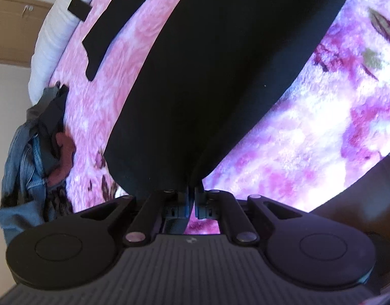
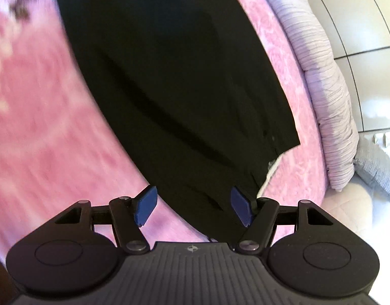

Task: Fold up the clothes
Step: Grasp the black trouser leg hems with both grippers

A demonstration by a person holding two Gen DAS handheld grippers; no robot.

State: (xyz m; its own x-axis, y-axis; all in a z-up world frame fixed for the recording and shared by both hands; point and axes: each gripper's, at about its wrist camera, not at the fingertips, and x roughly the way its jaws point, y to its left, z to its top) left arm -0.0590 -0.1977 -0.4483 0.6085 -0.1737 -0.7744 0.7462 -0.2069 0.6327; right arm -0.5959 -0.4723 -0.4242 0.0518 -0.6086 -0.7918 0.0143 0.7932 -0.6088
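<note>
Left tongs [image 1: 191, 198] pinch the black garment [image 1: 207, 76]; right tongs [image 2: 195, 207] spread over it.

The black garment [image 2: 174, 81] runs past the top edge (both views); the pink blanket [image 2: 37, 132] is motion-blurred.

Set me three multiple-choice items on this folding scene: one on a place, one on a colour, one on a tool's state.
1. Where does the heap of jeans lie?
A. at the pink blanket's edge
B. on the black garment
C. in a basket

2. What colour are the right tool's pads?
A. red
B. blue
C. white

3. How is the left tool?
A. wide open
B. out of sight
C. shut on the black garment

Answers: 1 A, the denim is piled beside the blanket's border; 2 B, both pads show blue; 3 C, its fingers pinch the cloth's edge.
</note>
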